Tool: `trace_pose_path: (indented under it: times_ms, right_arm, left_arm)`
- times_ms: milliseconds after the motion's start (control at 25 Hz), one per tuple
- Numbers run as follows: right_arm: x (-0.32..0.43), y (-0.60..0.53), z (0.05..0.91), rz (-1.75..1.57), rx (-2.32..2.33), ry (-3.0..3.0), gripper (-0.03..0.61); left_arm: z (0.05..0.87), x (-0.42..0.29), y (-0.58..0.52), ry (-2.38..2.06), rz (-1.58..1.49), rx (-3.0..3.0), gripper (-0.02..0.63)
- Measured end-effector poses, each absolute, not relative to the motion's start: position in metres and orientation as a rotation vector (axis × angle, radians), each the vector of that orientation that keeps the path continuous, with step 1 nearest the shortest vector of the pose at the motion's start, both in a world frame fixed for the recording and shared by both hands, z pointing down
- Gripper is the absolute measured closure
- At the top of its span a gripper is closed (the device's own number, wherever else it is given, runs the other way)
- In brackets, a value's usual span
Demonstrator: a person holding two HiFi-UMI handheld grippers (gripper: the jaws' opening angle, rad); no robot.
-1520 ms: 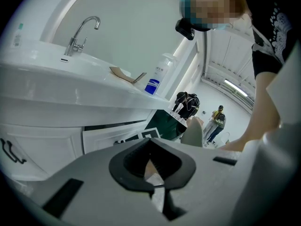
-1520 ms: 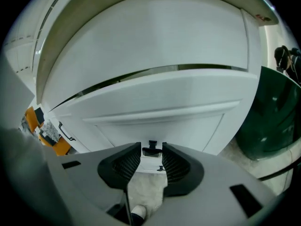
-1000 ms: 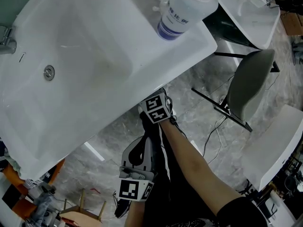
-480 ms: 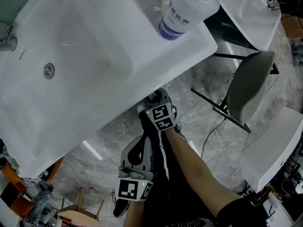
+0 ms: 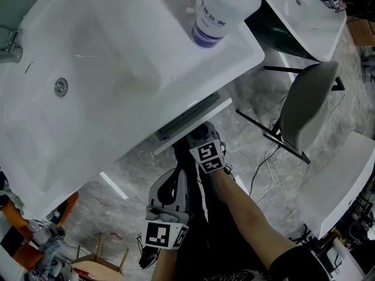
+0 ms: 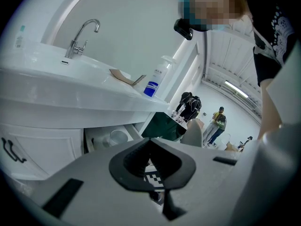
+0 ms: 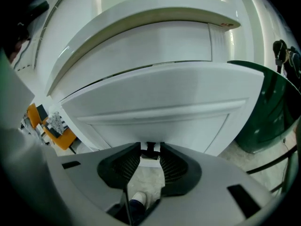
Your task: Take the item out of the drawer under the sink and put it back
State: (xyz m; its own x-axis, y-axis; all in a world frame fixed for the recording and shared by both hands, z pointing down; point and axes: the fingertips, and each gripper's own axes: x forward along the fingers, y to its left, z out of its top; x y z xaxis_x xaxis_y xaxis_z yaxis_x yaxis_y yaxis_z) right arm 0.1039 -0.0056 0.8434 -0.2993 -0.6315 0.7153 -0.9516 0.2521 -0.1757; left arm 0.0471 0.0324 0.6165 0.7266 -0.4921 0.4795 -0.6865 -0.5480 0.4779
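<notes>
Head view: my right gripper point(image 5: 198, 134) is at the front of the drawer point(image 5: 193, 117), which sticks out a bit under the sink point(image 5: 117, 69). My left gripper point(image 5: 170, 192) hangs lower, well apart.

Left gripper view: jaws together, empty. A round white item point(image 6: 117, 136) sits inside the open drawer, well ahead of them.

Right gripper view: jaws clamped on the drawer handle point(image 7: 150, 149).
</notes>
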Motion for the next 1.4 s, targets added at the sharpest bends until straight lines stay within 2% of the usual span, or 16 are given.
trace_pose_path:
  times_ms: [1120, 1400]
  right_arm:
    - [0.109, 0.016, 0.839, 0.832, 1.505, -2.010, 0.449]
    - [0.109, 0.015, 0.846, 0.893, 1.393, -2.029, 0.446]
  left_arm:
    - [0.613, 0.048, 0.040, -0.862, 0.379, 2.255, 0.613]
    - [0.609, 0.044, 0.041, -0.877, 0.359, 2.239, 0.614]
